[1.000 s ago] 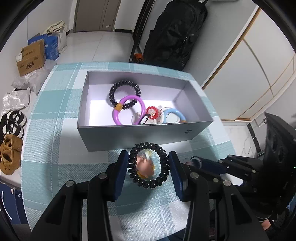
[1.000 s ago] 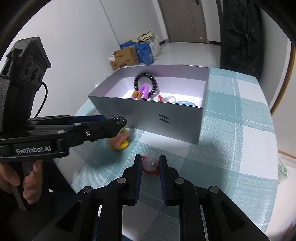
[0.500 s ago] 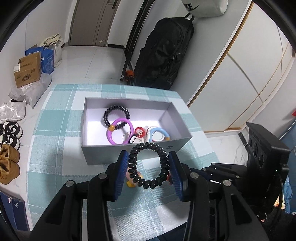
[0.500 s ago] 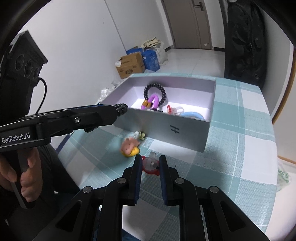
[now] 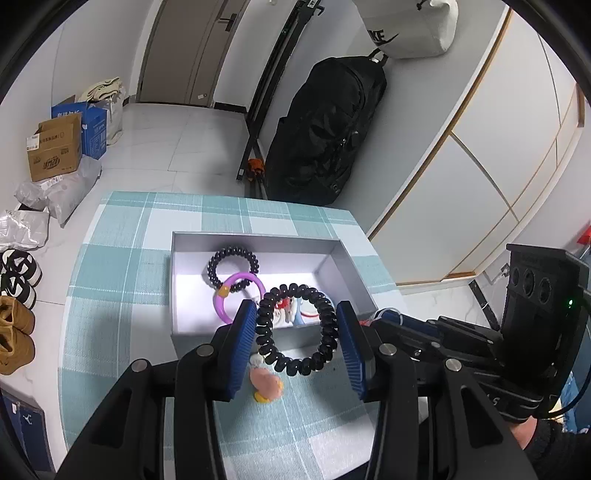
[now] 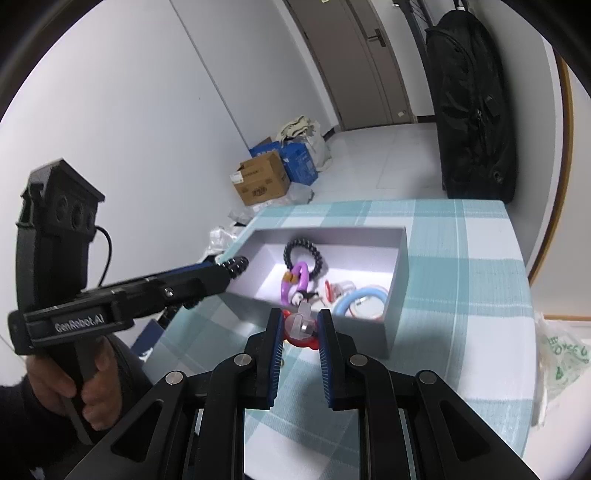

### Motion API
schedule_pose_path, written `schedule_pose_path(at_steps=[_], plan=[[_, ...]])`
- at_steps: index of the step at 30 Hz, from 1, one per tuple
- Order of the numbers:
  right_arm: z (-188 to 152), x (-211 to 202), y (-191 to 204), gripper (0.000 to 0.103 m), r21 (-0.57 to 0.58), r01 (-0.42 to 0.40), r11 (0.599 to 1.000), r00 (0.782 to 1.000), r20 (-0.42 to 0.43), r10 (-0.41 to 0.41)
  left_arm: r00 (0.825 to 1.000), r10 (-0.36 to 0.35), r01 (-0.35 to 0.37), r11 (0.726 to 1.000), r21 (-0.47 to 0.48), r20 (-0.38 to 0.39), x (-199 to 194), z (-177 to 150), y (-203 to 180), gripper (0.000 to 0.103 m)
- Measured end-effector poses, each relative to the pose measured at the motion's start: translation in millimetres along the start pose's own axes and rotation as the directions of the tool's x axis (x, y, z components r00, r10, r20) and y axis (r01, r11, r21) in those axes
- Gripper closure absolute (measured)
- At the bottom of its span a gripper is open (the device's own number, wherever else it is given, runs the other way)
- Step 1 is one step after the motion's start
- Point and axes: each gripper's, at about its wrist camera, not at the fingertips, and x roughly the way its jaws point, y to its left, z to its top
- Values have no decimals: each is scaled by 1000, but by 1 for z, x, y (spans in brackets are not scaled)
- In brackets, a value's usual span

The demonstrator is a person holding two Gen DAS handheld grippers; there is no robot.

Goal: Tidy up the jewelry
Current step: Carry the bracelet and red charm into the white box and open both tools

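Between left fingers (image 5: 246,343): black coil bracelet (image 5: 297,329), raised.

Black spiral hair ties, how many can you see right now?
2: one black spiral hair tie lies in the grey box; the other is held in the left hand-held gripper. More may be hidden.

Room clutter around a teal-and-white checked tablecloth (image 5: 122,266)

A large black fabric bag (image 5: 321,129) leans against the white wall, a white drawstring sack (image 5: 410,26) above it; a brown cardboard box (image 5: 55,151) touches a blue carton (image 5: 94,125) on the pale tiled floor, tan suede shoes (image 5: 14,332) nearby.
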Motion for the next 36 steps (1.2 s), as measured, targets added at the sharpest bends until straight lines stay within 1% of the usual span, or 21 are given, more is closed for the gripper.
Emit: schedule_pose_path(at_steps=[7, 14, 19, 21, 28, 30, 36], plan=[[22, 6, -2, 86, -10, -28, 1000, 1000, 6, 29, 1000, -1, 1, 1000, -11, 0, 8, 11, 4, 64], [38, 22, -15, 86, 15, -60, 998, 998, -9, 60, 1000, 13, -13, 1000, -12, -20, 24, 18, 7, 64], [48, 34, -25, 86, 21, -62, 998, 998, -26, 62, 999, 19, -20, 1000, -14, -45, 35, 23, 10, 64], [51, 40, -28, 86, 19, -58, 998, 998, -32, 59, 999, 8, -10, 1000, -25, -53, 38, 25, 12, 64], [52, 57, -37, 86, 21, -58, 998, 997, -54, 59, 996, 15, -17, 1000, -23, -88, 52, 30, 14, 64], [51, 58, -38, 86, 25, -59, 998, 997, -53, 60, 995, 7, -10, 1000, -28, -99, 54, 30, 16, 64], [52, 58, -46, 86, 53, -65, 996, 997, -46, 68, 993, 12, -15, 1000, -22, -119, 62, 30, 16, 64]])
